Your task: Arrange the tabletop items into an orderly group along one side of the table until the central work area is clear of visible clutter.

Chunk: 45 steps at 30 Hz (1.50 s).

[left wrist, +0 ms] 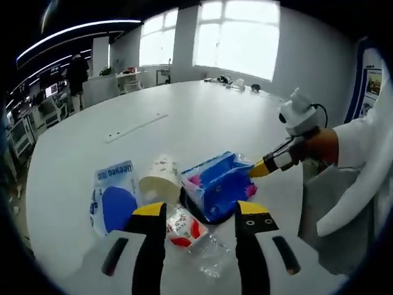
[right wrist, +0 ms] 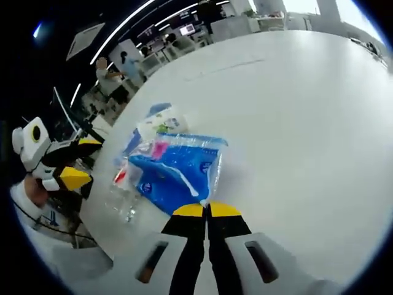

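One blue packet, one cup

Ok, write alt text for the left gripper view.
The left gripper hangs open over a cluster on a white table: a blue pack, a tipped paper cup, a blue-and-white pouch, a red-and-white packet and clear wrap. The right gripper reaches in from the right, its tip at the blue pack.

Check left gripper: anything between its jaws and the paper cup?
Partly. The left gripper is open, and a red-and-white packet lies between its jaws, just short of the tipped paper cup. A clear plastic wrapper sits beside the packet. Nothing else blocks it.
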Each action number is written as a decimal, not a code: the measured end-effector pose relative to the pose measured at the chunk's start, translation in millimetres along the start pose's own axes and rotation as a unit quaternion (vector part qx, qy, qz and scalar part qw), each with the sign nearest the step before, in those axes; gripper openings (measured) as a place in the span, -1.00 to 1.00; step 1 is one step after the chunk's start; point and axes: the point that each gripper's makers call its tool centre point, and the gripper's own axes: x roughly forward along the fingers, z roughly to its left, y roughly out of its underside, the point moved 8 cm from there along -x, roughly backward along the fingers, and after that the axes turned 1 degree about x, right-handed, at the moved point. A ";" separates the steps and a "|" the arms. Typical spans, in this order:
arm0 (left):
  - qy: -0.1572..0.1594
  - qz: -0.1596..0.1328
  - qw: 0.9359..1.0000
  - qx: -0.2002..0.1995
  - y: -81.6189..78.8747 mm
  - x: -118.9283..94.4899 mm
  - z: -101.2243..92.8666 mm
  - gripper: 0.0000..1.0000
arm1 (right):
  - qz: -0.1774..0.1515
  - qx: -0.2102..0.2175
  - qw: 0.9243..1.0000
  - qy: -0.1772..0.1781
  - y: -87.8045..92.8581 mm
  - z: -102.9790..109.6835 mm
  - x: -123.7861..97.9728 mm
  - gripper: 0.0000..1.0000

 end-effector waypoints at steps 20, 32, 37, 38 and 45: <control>-0.034 0.055 0.996 0.066 -6.2 34.0 -5.2 -0.94 | -0.028 0.012 0.999 -0.028 -11.3 7.0 -18.8 -1.00; -0.040 0.044 0.995 0.075 -16.1 27.4 -13.9 -1.00 | -0.034 -0.010 0.999 -0.036 -18.7 5.0 -29.5 -1.00; -0.039 0.040 0.995 0.081 -23.1 25.4 -20.7 -1.00 | -0.036 -0.017 0.998 -0.043 -24.0 -0.4 -36.1 -1.00; -0.040 0.039 0.995 0.081 -24.4 25.0 -21.6 -1.00 | -0.036 -0.019 0.998 -0.044 -25.4 -1.1 -37.8 -1.00; -0.041 0.034 0.995 0.082 -36.3 25.4 -29.9 -1.00 | -0.038 -0.035 0.997 -0.050 -36.3 -7.7 -46.4 -1.00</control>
